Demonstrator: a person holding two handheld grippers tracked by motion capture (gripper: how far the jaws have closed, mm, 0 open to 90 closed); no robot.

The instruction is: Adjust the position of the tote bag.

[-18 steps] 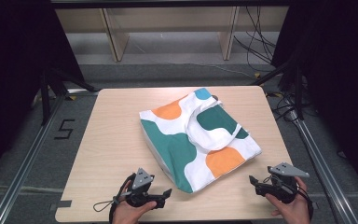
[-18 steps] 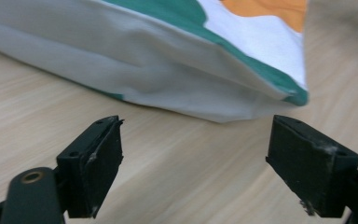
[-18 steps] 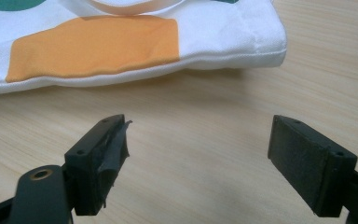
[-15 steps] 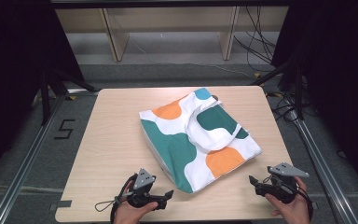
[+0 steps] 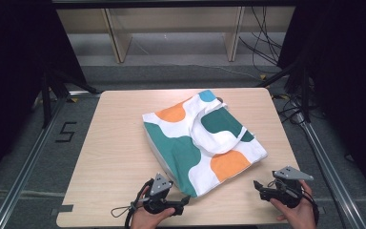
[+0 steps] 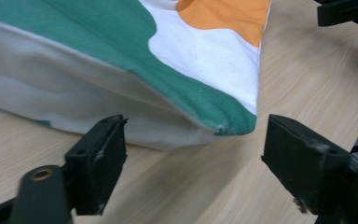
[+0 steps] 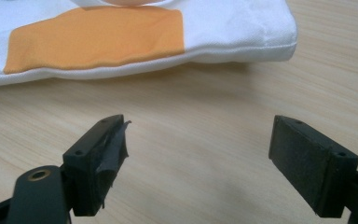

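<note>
Left hand-held gripper (image 5: 183, 202) nearer tote bag (image 5: 200, 138)

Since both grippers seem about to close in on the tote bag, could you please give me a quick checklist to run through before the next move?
1. Left gripper open: ok, jaws stand wide apart.
2. Right gripper open: ok.
3. Left gripper lined up with the tote bag: ok, the near corner sits just ahead of the jaws.
4. Right gripper lined up with the bag's edge: ok, bare table lies between.
5. Bag lying flat: ok.
6. Handles out of the way: ok, resting on top of the bag.
</note>
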